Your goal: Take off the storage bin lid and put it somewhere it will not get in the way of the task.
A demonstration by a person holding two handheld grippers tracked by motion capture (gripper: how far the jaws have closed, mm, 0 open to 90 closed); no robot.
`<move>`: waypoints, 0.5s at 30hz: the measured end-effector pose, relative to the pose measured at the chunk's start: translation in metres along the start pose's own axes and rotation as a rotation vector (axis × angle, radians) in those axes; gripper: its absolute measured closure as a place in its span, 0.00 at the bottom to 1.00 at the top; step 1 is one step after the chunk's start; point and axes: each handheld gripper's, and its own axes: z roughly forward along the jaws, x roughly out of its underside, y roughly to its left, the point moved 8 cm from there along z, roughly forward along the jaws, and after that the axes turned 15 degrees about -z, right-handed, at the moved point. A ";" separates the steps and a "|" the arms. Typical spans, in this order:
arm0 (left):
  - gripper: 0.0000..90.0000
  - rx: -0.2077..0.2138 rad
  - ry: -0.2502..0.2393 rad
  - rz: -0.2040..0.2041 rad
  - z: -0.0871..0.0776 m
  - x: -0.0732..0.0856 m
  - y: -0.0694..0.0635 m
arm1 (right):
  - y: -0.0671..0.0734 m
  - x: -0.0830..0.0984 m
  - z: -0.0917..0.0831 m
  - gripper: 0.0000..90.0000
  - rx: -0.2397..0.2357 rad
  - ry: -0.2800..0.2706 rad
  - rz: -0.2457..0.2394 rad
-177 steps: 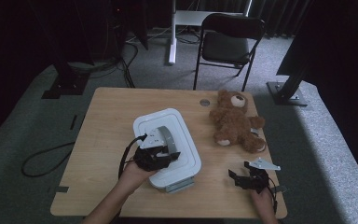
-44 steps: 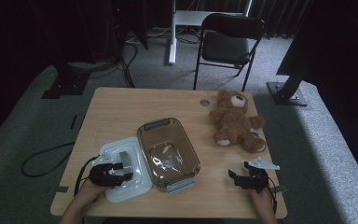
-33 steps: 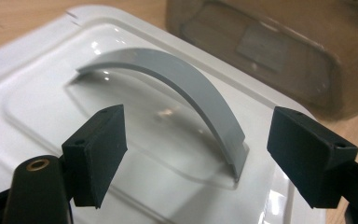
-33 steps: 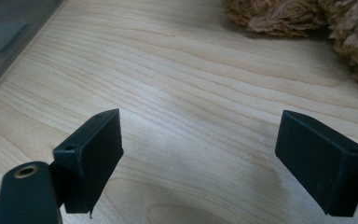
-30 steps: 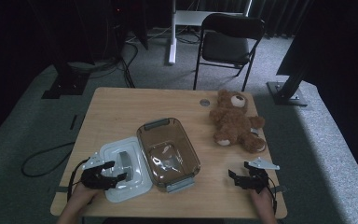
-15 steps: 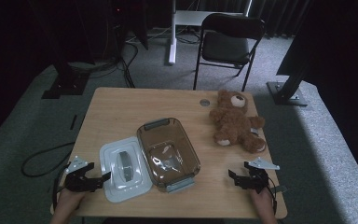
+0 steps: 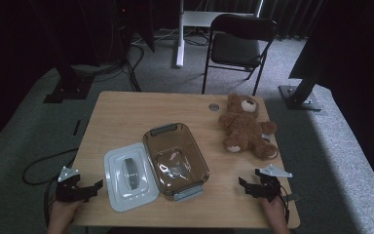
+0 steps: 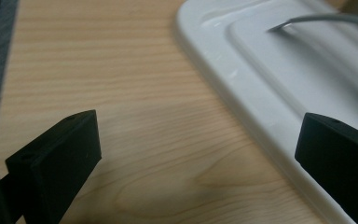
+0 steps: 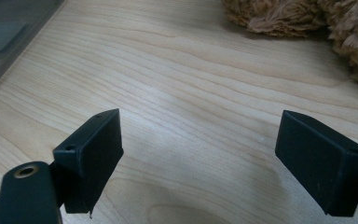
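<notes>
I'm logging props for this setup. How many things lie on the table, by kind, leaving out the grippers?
White lid: 1
Clear brown container: 1
Teddy bear: 1
Total: 3

Two hand-held grippers, both matte black. The left gripper (image 7: 96, 185) carries a small grey three-cornered plate at its 11 o'clock and trails a black cable. The right gripper (image 7: 243, 183) has a larger grey plate at its 1 o'clock. Each jaw is a blocky black slab with a small round screw hole.
</notes>
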 end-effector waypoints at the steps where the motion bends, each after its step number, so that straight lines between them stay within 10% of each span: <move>1: 0.01 -0.024 0.003 0.000 0.001 0.000 0.002 | 0.000 0.000 0.000 0.16 0.000 0.000 0.000; 15: 0.01 -0.160 0.027 0.007 0.007 0.006 0.017 | -0.001 0.000 -0.001 0.16 0.006 -0.009 0.005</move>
